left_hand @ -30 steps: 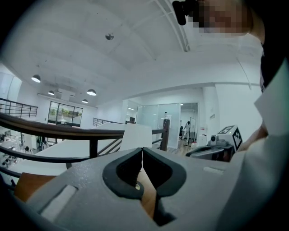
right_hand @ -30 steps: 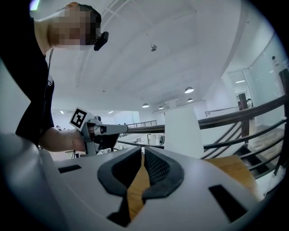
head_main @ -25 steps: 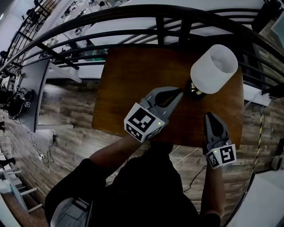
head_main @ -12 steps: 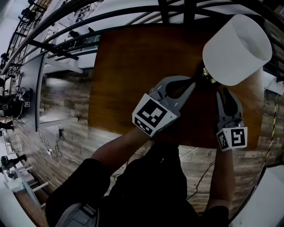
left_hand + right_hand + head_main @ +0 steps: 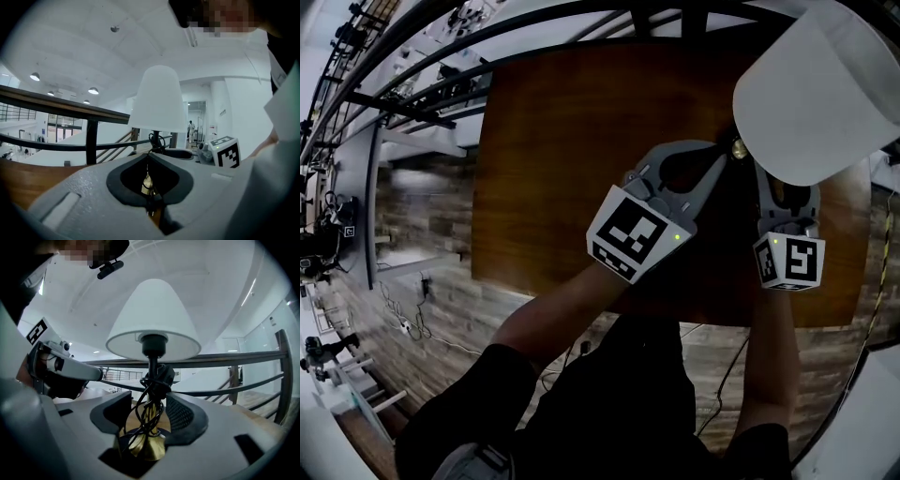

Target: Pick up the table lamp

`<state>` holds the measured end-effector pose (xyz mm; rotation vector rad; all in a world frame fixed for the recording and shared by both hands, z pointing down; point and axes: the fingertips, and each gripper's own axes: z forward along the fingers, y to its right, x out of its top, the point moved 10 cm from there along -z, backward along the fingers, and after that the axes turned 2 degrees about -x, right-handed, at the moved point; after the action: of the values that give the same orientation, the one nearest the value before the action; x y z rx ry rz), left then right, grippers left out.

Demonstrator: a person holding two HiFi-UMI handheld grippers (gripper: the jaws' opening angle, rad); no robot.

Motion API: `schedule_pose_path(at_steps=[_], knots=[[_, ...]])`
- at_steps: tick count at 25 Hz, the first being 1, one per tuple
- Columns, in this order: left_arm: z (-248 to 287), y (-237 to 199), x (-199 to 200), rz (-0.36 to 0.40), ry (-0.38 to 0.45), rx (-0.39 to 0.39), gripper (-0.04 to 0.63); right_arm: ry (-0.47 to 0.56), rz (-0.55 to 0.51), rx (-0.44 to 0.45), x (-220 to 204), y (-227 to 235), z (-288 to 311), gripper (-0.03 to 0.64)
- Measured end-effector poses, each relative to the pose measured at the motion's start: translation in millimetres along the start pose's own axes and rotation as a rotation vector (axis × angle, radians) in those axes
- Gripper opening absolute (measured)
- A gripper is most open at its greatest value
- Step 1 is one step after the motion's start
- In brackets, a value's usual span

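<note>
The table lamp has a white shade [image 5: 820,84], a brass stem and base [image 5: 150,446], and a black cord [image 5: 152,385] wound round the stem. It stands at the far right of the wooden table [image 5: 562,141]. My right gripper [image 5: 150,399] is open and its jaws have just been opening. The stem stands between them with a gap on each side. In the head view the right gripper [image 5: 786,187] reaches under the shade. My left gripper [image 5: 724,159] is shut with nothing in it, and its tips [image 5: 148,157] sit just short of the lamp's left side.
A dark metal railing [image 5: 441,56] runs along the table's far edge, close behind the lamp. Beyond the table's left and near edges lies wood-plank floor [image 5: 422,216], with cables on it. The left half of the tabletop is bare.
Both grippers moved forward to the lamp, which now looms larger in the head view. The right gripper's jaws went from shut to open and now flank the lamp's stem.
</note>
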<state>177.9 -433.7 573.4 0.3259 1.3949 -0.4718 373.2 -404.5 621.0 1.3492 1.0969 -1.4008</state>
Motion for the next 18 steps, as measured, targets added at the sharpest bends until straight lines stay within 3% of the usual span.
schedule_pose_path(at_steps=[5,13,18], knots=[[3,-17,-5,-0.053,0.017,0.041,0.012,0.013,-0.008,-0.067,-3,-3,25,0.242],[2,-26,-11,-0.051,0.006,0.057,0.012,0.073,0.017,-0.086,3,-1,56,0.241],[-1,-23,-22,-0.037,-0.021,0.06,0.012,0.088,0.033,-0.128,2,6,57,0.173]])
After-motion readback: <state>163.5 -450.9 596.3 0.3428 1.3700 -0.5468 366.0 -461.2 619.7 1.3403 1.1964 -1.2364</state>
